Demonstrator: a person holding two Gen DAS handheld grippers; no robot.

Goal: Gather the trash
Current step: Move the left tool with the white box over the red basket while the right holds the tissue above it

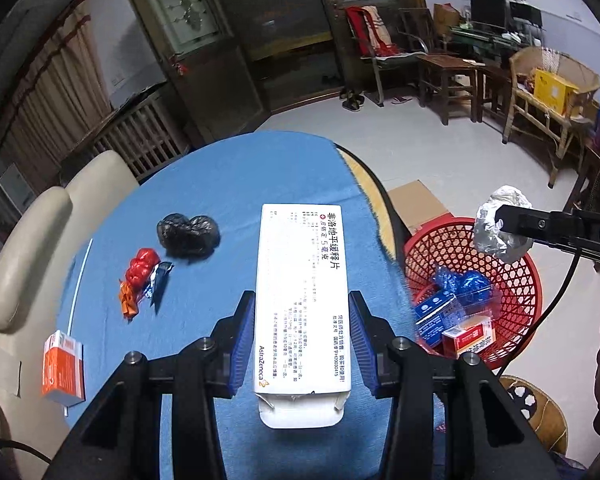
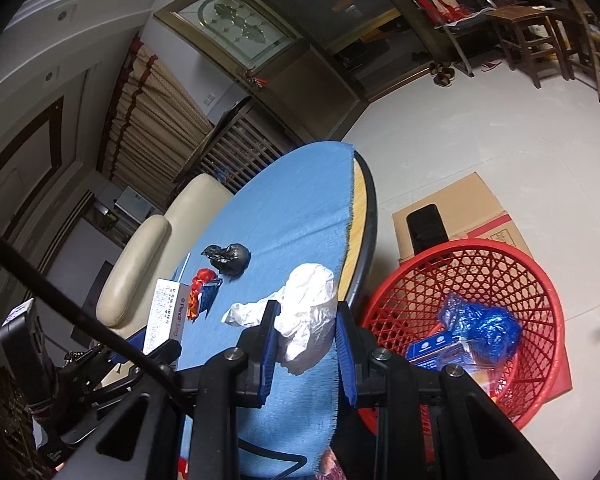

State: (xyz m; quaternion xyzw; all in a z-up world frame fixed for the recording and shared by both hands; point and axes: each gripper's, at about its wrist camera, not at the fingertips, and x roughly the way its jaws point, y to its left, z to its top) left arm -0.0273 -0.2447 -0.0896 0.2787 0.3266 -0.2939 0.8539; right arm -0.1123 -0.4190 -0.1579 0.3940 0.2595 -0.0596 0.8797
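My left gripper (image 1: pixel 301 300) is shut on a long white medicine box (image 1: pixel 302 280), its blue pads pressing both long sides, held above the blue-clothed round table (image 1: pixel 228 184). My right gripper (image 2: pixel 307 307) is shut on a crumpled silvery-white wad (image 2: pixel 310 300). In the left wrist view that wad (image 1: pixel 496 224) hangs over the red mesh basket (image 1: pixel 512 264) on the floor beside the table. On the cloth lie a black crumpled bag (image 1: pixel 188 236), a red-orange wrapper (image 1: pixel 138 276) and an orange box (image 1: pixel 62 364) at the left edge.
The red mesh basket (image 2: pixel 540 320) holds a blue plastic bag (image 2: pixel 484 328) and small boxes. A cardboard box (image 2: pixel 456 200) lies on the floor behind it. A cream chair (image 1: pixel 28 256) stands against the table's left side. Wooden chairs (image 1: pixel 452 76) stand across the pale floor.
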